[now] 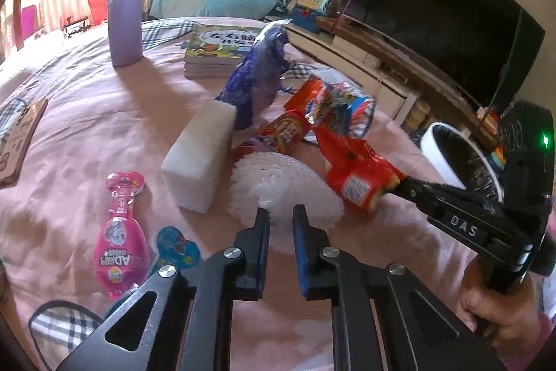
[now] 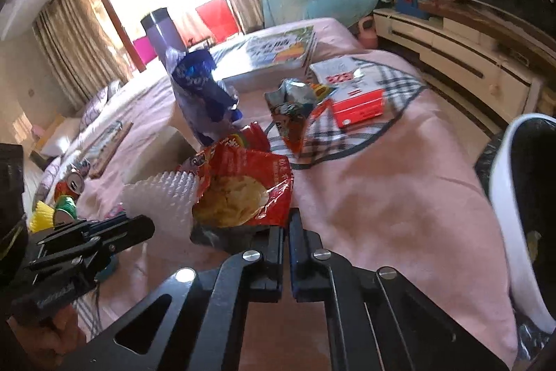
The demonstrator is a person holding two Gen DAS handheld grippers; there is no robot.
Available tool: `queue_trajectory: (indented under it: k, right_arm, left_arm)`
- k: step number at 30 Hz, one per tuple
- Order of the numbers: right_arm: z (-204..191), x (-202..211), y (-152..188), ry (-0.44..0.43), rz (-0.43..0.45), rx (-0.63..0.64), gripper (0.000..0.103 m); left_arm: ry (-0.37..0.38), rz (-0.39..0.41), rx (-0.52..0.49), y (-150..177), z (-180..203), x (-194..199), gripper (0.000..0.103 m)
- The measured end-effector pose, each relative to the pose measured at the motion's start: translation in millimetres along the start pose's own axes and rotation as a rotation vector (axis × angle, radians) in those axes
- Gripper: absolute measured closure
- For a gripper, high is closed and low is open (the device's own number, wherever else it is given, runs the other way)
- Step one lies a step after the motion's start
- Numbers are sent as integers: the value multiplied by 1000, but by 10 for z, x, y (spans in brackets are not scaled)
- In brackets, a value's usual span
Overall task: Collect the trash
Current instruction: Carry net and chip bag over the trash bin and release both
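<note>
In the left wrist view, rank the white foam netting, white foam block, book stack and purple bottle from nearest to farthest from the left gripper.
From the left gripper:
1. White foam netting, right at the fingers.
2. White foam block, ahead and left.
3. Book stack, farther back, centre.
4. Purple bottle, back left; only slightly beyond the books.

The left gripper [image 1: 280, 218] is matte black metal with round silver screws and blue finger pads [image 1: 299, 242]. The right gripper [image 1: 394, 185] is the same black, with white "DAS" lettering; a bare hand [image 1: 500, 305] shows a pink cuff.
</note>
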State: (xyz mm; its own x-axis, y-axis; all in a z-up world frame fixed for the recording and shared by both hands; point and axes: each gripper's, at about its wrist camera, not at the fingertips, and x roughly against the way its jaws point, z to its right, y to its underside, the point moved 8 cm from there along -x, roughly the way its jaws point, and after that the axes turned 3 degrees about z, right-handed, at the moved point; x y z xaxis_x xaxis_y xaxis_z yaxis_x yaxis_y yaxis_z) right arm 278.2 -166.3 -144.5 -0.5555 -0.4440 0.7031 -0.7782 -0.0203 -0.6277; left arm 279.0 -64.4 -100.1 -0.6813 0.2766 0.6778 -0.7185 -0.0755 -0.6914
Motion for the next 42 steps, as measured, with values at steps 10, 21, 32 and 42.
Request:
queue_trajectory:
  k: [10,21,32,42]
  right_arm:
    - [378,666,32,26,101,-85,102]
    - [1102,1321,114,146,186,-186,102]
    - [1718,1654,109,233,234,-256,102]
    - [2004,1671,145,277,224,-281,102]
  left_arm:
    - [99,17,-48,92,493,192,95]
    - [201,16,-132,-7,1191,147,95]
    - [235,15,-230,-161,1809,-211,95]
    - [243,-19,-249,-233,2102,-544,94]
